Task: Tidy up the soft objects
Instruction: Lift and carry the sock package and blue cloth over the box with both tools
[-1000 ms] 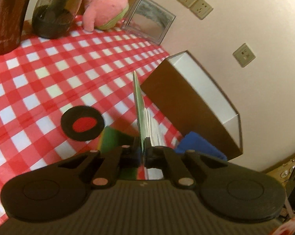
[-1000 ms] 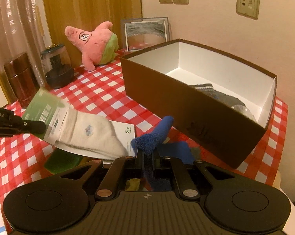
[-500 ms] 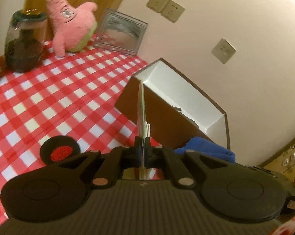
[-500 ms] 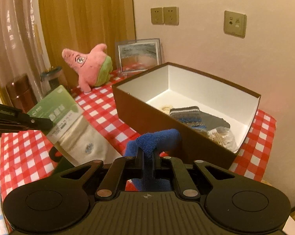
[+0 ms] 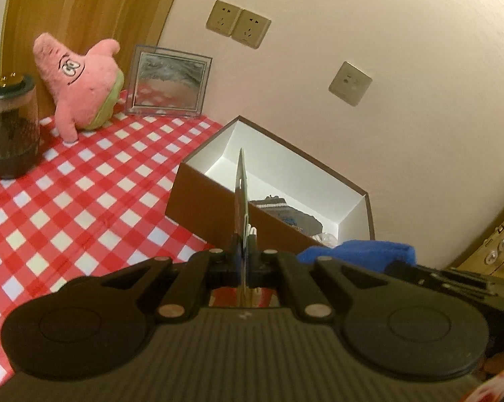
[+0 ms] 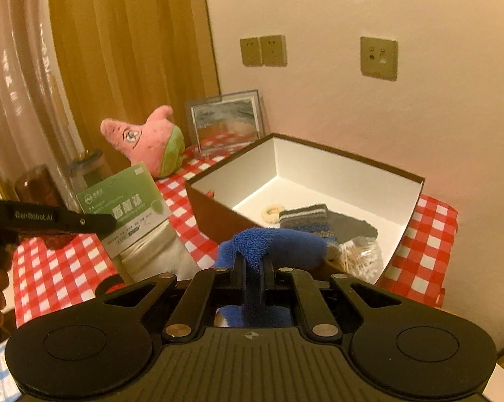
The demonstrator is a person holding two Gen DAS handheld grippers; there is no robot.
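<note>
The sock pack (image 5: 241, 201) is showing edge-on only, its face hidden. The blue sock (image 6: 278, 244) is covering part of the box (image 6: 413, 201) wall. The jar (image 5: 9, 127) is running off the left edge.

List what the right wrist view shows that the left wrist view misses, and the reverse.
Right wrist only: the green printed face of the packaged white socks, and a cream hair tie in the brown cardboard box. Left wrist only: a door handle at far right. Both: the pink star plush, silver picture frame, fluffy blue sock.
</note>
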